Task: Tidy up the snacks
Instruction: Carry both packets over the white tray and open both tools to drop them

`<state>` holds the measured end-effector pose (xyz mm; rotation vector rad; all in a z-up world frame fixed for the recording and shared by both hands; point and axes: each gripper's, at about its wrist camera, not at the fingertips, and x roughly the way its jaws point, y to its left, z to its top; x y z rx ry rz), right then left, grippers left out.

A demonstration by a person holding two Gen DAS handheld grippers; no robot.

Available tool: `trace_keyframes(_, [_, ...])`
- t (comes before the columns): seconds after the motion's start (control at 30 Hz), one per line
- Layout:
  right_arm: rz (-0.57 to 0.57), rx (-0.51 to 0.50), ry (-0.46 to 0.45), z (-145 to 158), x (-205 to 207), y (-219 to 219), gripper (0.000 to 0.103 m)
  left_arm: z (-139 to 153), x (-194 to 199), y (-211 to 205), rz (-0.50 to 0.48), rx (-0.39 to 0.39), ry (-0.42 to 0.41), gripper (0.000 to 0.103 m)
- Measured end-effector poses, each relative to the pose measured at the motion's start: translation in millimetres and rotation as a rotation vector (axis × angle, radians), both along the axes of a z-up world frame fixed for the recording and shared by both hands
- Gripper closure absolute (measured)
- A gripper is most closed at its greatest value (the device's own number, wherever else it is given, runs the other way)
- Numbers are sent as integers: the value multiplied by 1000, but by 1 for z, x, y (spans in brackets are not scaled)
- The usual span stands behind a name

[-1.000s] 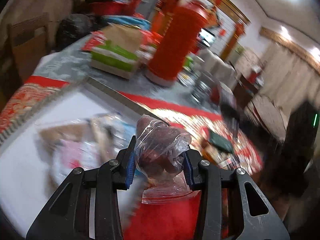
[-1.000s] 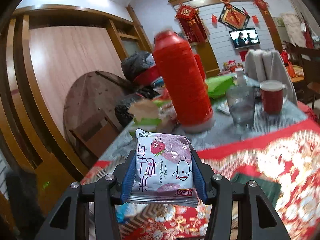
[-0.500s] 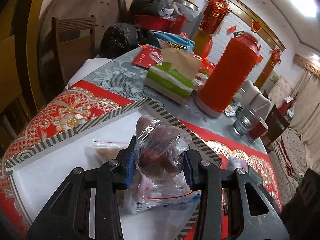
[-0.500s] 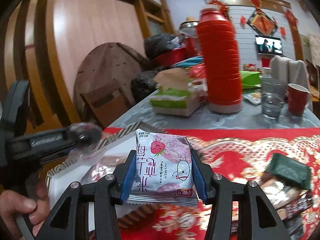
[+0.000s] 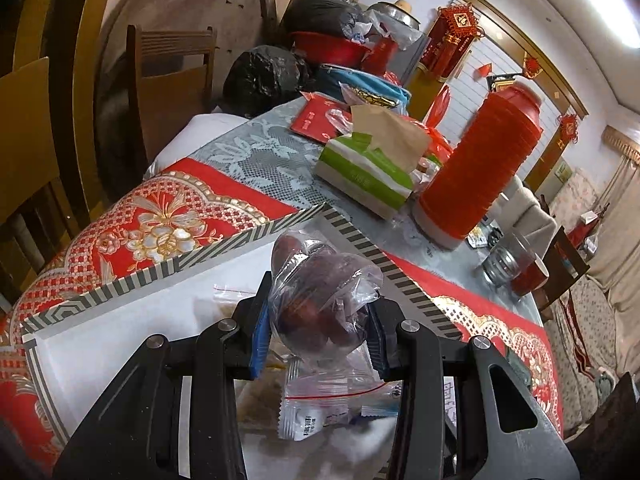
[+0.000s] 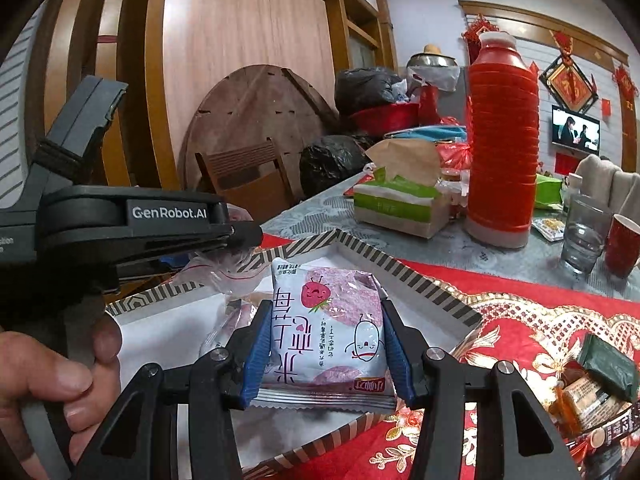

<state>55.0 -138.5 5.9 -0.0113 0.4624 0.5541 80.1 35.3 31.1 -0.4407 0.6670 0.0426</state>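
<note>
Over the tray point(image 5: 168, 268), two gripped snacks

Wood-panelled wall point(image 6: 240, 40), round tabletop point(image 6: 256, 112) leaning against it, wooden chair point(image 5: 172, 80), bright ceiling light point(image 5: 612, 4)

**Dates bag clamped over the tray's far corner**

Your left gripper point(image 5: 318, 330) has its blue pads pressed on a clear bag of dark red dates point(image 5: 320, 300), holding it over the white tray point(image 5: 100, 344) near its far corner. On the tray floor below lie a few clear-wrapped snack packets point(image 5: 308, 420). Past the tray's striped far edge, on the tabletop, stand a green tissue box point(image 5: 364, 176) and, just right of it, a red thermos point(image 5: 480, 164). A glass point(image 5: 504, 264) sits near the tabletop's right edge.
</note>
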Motion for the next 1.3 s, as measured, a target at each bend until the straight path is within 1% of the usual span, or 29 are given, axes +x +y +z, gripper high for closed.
trace_keyframes(0.37, [40,-58,-21,0,-6,13,53,-3,2,-2,3,1,10,64])
trace_keyframes(0.73, [40,-66,-29,0,-8,15,53,-5,2,-3,8,2,17,64])
trace_keyframes(0.83, [70,-71,-19,-1,-7,18,53,-7,3,-3,1,0,34,64])
trace_keyframes(0.87, [78,-74,-14,-2,-7,18,50,-8,4,-3,6,0,43,64])
trace_keyframes(0.9, [86,-74,-13,-2,-7,19,48,-9,5,-2,16,-3,51,62])
trace_keyframes(0.97, [90,-66,-18,-2,-9,19,47,-11,5,0,35,-13,58,47])
trace_keyframes(1.03, [84,-60,-21,-1,-9,17,44,-10,3,1,52,-18,44,38])
trace_keyframes(1.07, [83,-59,-21,-1,-9,17,42,-9,1,2,57,-18,33,36])
trace_keyframes(1.13, [77,-56,-23,-1,-9,17,42,-6,-1,2,64,-17,11,34])
trace_keyframes(1.23, [65,-49,-27,-1,-9,16,41,-4,-2,2,67,-25,0,34])
trace_keyframes(1.3, [47,-33,-46,1,-12,11,40,-3,-3,4,65,-48,-11,34])
